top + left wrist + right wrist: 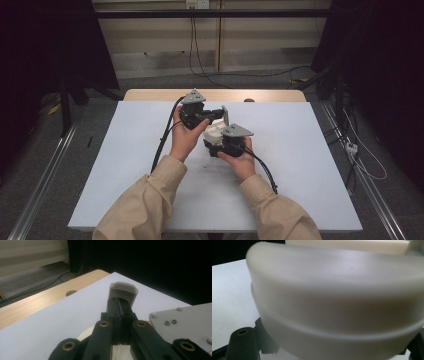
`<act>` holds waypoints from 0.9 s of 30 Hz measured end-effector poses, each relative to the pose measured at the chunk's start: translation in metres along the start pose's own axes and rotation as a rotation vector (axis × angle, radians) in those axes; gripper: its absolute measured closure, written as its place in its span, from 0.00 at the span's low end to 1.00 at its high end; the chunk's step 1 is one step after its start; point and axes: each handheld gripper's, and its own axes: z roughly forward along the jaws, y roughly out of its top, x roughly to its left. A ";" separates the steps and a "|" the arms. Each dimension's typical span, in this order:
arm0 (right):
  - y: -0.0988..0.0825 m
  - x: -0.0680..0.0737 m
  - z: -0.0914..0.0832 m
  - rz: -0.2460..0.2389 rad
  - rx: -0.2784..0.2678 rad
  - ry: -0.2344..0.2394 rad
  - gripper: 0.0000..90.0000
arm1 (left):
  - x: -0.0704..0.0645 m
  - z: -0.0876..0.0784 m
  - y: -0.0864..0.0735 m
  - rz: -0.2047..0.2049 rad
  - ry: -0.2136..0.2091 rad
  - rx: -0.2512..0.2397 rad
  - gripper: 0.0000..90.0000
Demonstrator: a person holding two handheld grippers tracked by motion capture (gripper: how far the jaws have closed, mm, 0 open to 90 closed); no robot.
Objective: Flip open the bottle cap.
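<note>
A white plastic container [214, 134] is held just above the middle of the white table [300, 165]. Its lid [225, 116] stands up on edge. My left gripper [220, 116] comes in from the left and is shut on the lid's edge. In the left gripper view the black jaws press together on the pale lid [123, 290], and the left gripper [120, 305] points toward the table's far corner. My right gripper [217, 144] sits below it, shut on the container body. In the right gripper view the rounded white container wall [337, 295] lies very close between the jaws.
The white sheet covers a wooden tabletop [150, 94] with a round hole [248, 100] at its far edge. Cables [240, 75] run over the floor behind. Dark curtains stand at both sides. The right gripper's grey plate [185, 322] lies beside my left jaws.
</note>
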 end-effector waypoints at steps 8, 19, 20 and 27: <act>0.000 0.000 0.000 0.001 0.001 0.001 0.21 | 0.001 0.005 0.003 0.005 -0.012 0.004 1.00; 0.000 0.000 0.000 0.000 0.002 0.001 0.21 | 0.001 0.011 0.005 0.014 -0.020 0.012 0.99; 0.000 0.000 0.000 0.000 0.002 0.002 0.21 | 0.001 0.012 0.005 0.012 -0.023 0.010 0.99; 0.000 0.000 0.000 0.001 0.002 0.003 0.21 | 0.001 0.018 0.004 0.008 -0.031 0.018 0.99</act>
